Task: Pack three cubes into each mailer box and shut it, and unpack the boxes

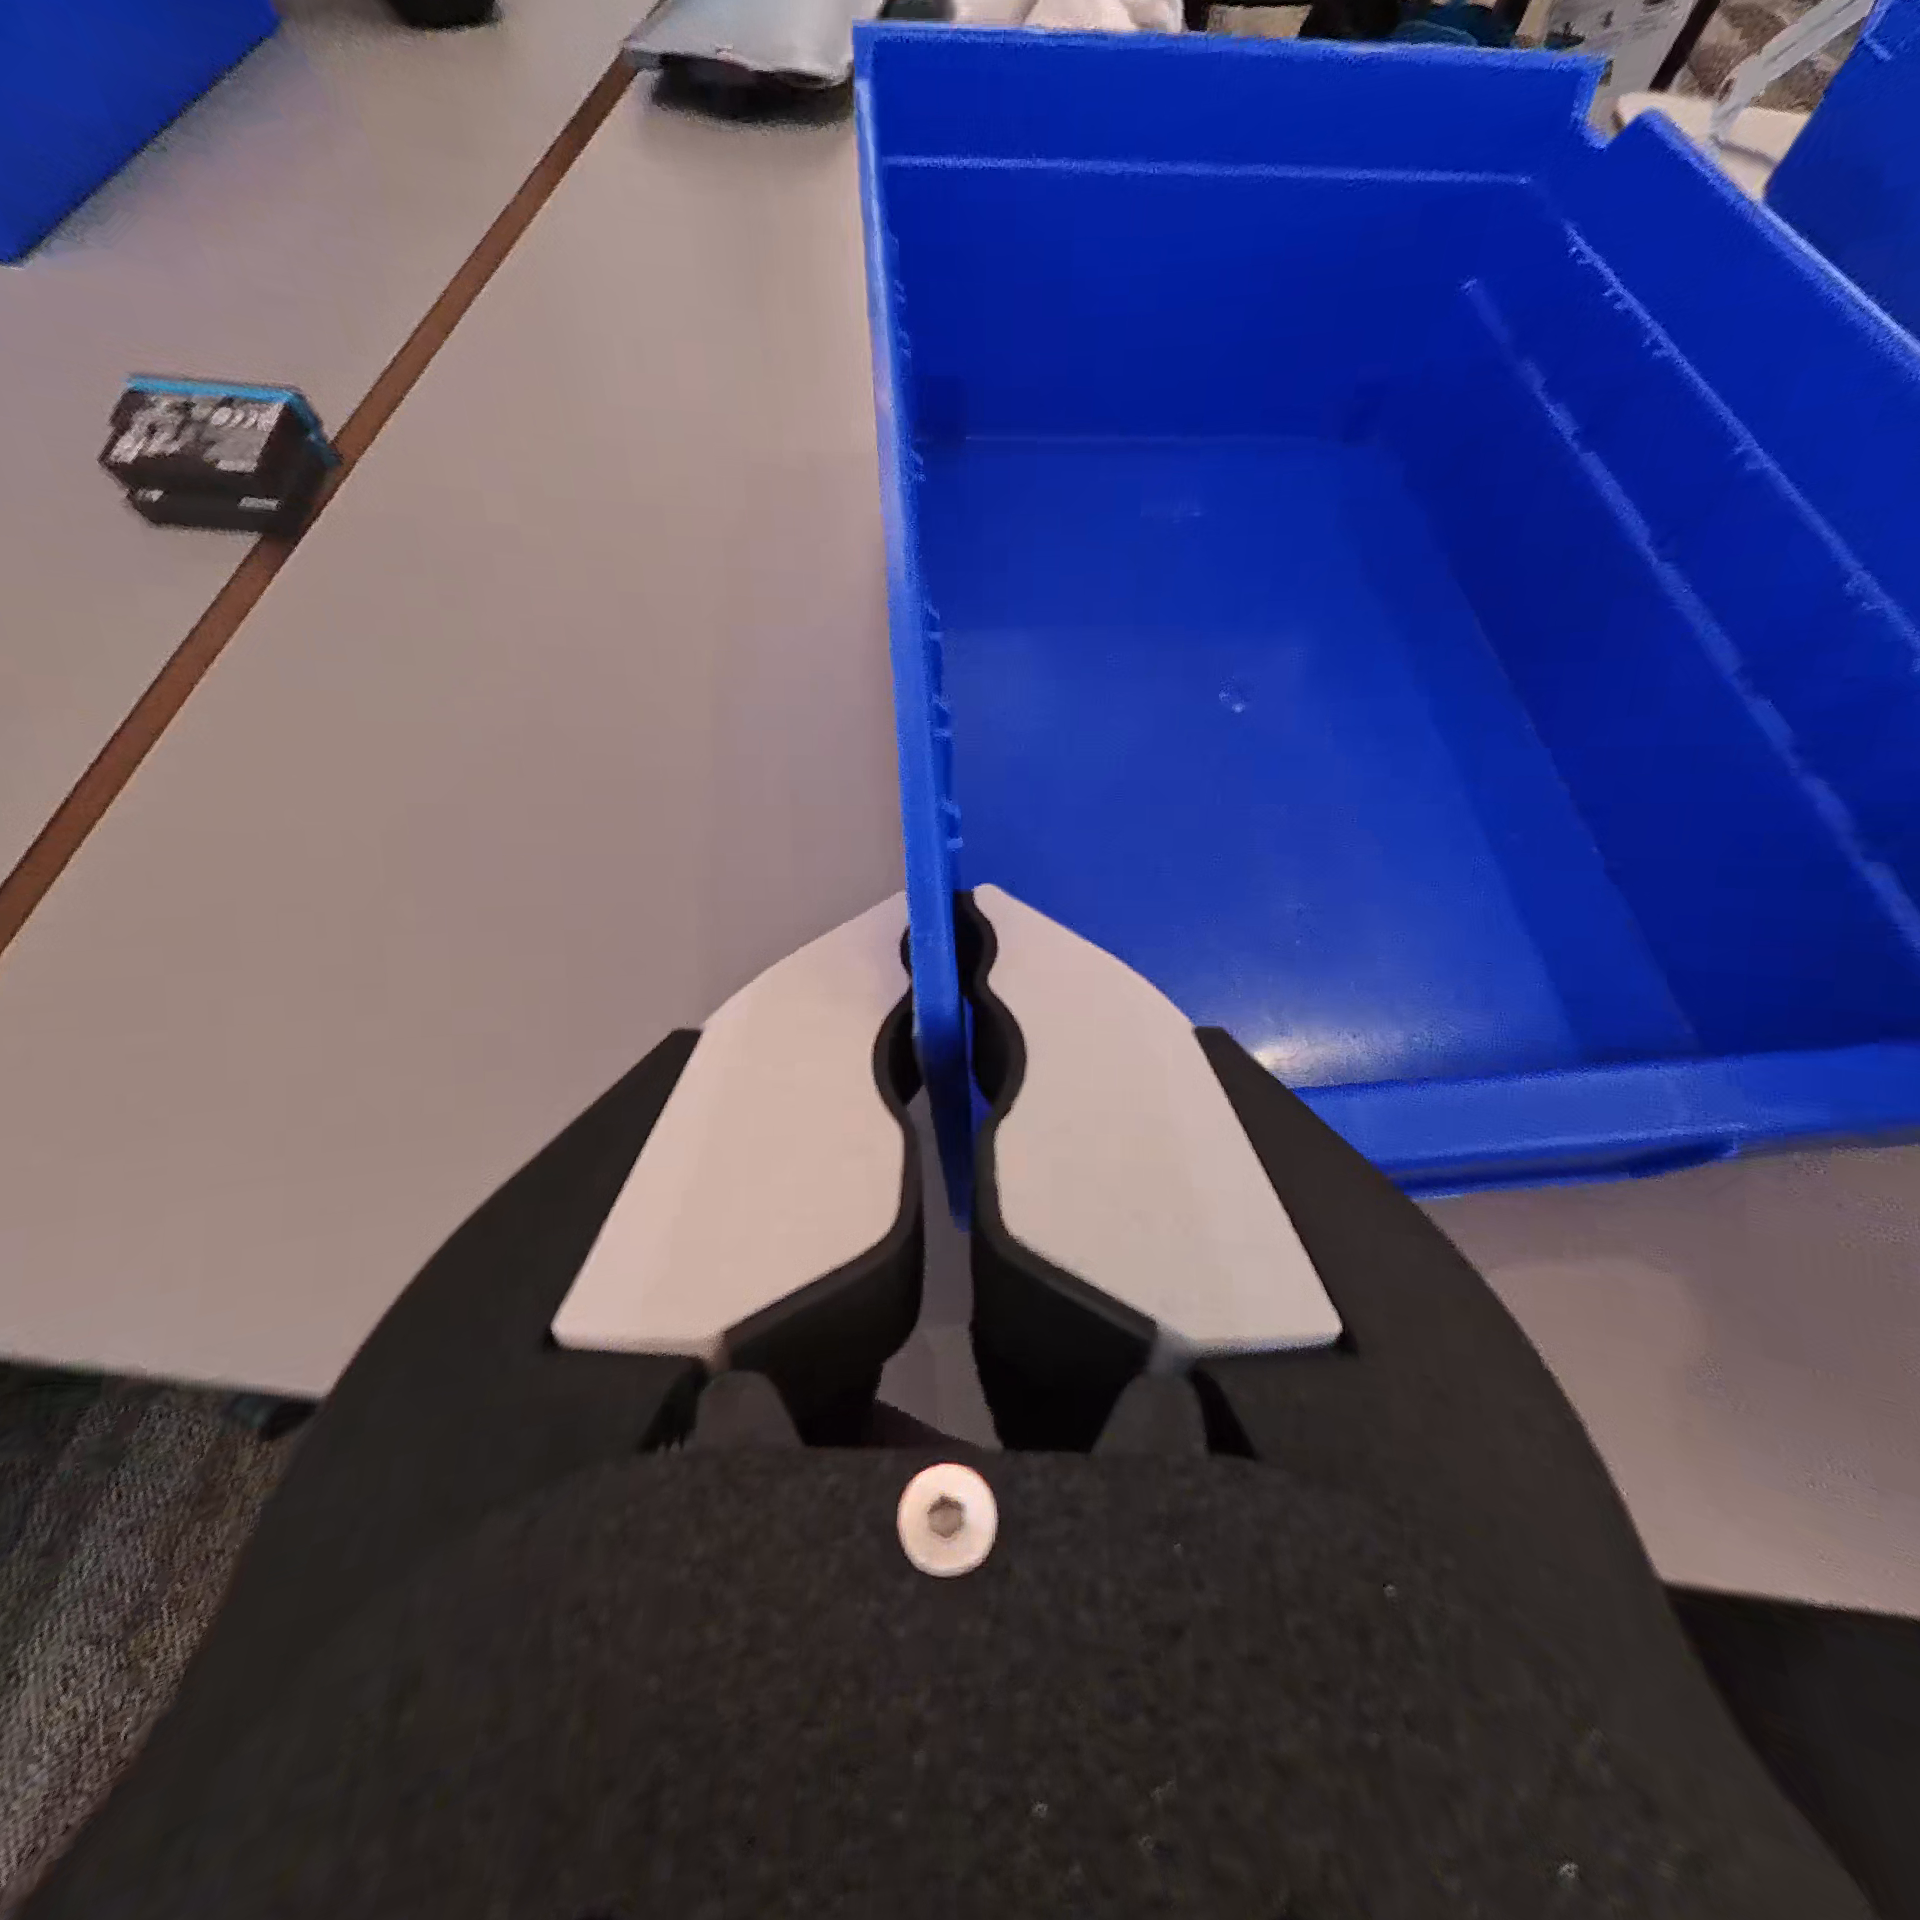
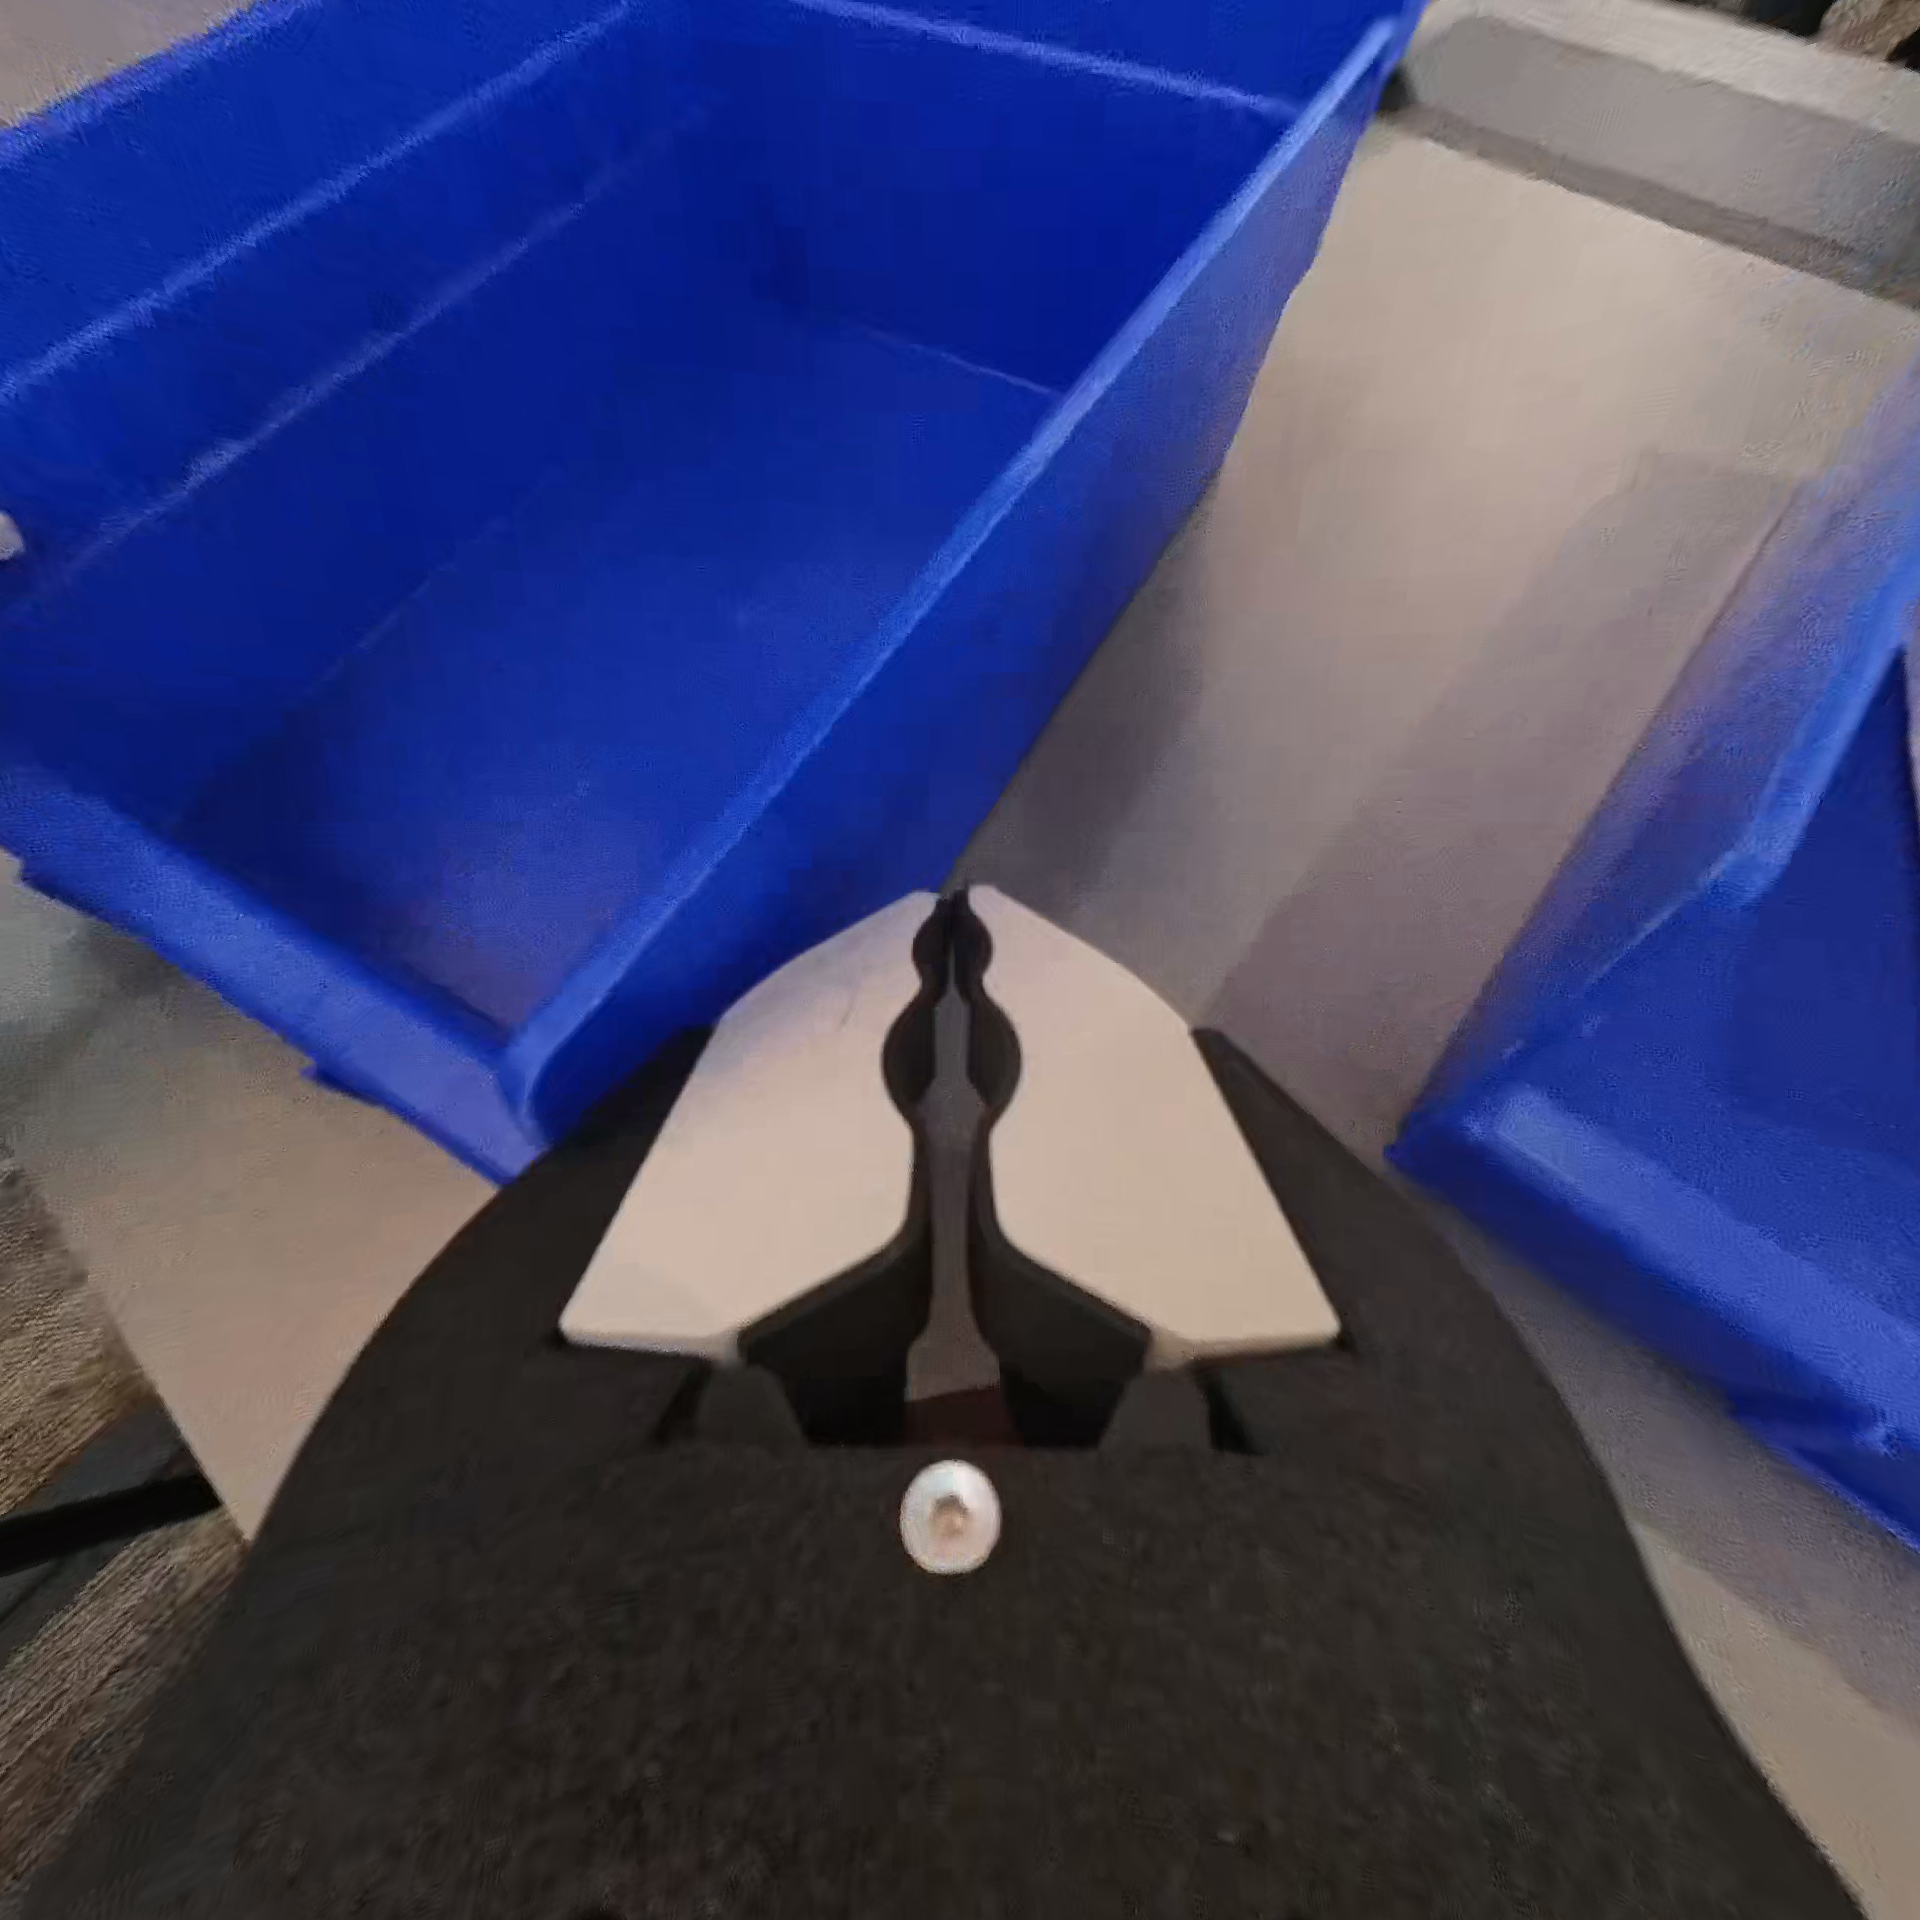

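A large empty blue plastic bin [image 1: 1299,675] stands on the grey table. My left gripper [image 1: 940,935] is shut on the bin's near left wall, one finger outside and one inside, at the near corner. The same bin [image 2: 623,499] fills the upper left of the right wrist view. My right gripper [image 2: 953,909] is shut and empty, just off the bin's near right corner, above the table. No cubes or mailer boxes are in view.
A second blue bin [image 2: 1714,1039] stands to the right with a strip of table between the two. A small black pack [image 1: 213,452] lies on the table at the left. Another blue bin [image 1: 94,94] sits far left. The table's near edge [image 1: 156,1371] meets carpet. There is about 20 cm between the tips of the two grippers.
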### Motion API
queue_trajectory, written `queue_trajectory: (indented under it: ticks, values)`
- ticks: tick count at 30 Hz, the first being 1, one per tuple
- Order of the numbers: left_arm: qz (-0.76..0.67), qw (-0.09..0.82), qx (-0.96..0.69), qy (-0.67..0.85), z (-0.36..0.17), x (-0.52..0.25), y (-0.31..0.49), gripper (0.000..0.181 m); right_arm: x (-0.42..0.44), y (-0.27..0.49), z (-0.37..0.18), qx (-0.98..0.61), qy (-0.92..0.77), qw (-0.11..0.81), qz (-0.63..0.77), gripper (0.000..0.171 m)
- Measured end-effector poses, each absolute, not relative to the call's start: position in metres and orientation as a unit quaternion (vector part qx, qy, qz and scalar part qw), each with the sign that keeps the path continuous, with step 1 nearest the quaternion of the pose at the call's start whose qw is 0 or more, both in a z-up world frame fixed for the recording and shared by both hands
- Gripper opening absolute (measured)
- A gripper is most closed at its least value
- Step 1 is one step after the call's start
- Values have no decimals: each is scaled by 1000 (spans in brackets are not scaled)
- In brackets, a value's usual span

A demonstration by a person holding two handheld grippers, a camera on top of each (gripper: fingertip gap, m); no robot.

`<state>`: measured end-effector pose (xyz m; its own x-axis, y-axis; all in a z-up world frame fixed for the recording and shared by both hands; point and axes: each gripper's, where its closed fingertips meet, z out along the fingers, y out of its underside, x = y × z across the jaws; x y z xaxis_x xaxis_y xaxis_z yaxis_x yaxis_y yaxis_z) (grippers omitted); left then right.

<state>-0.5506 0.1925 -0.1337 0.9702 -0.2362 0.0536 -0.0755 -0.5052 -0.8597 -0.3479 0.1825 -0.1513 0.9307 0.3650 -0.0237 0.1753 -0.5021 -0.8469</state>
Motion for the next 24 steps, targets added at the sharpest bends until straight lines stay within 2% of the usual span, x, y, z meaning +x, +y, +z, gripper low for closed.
queue_trajectory:
  ticks: [4, 8, 16, 20, 22, 23, 24]
  values:
    - [-71, 499, -861, 65, -121, -560, 173, 2, -354, 178, -118, -816, -176, 547, 64, 0]
    - [-70, 519, -851, 36, -111, -570, 173, 2, -353, 161, -94, -798, -205, 562, 68, 1]
    - [-64, 530, -846, 22, -101, -565, 165, 3, -345, 113, -89, -776, -148, 580, 199, 36]
    - [-47, 534, -844, 28, -94, -553, 156, 4, -378, 120, -120, -803, -122, 545, 210, 48]
    - [-48, 532, -845, 31, -97, -546, 153, 4, -378, 133, -144, -838, -107, 516, 143, 32]
    - [-40, 534, -844, 33, -97, -545, 152, 4, -379, 138, -143, -839, -95, 516, 145, 34]
    - [-25, 535, -844, 34, -97, -546, 151, 3, -375, 142, -141, -840, -75, 517, 144, 24]
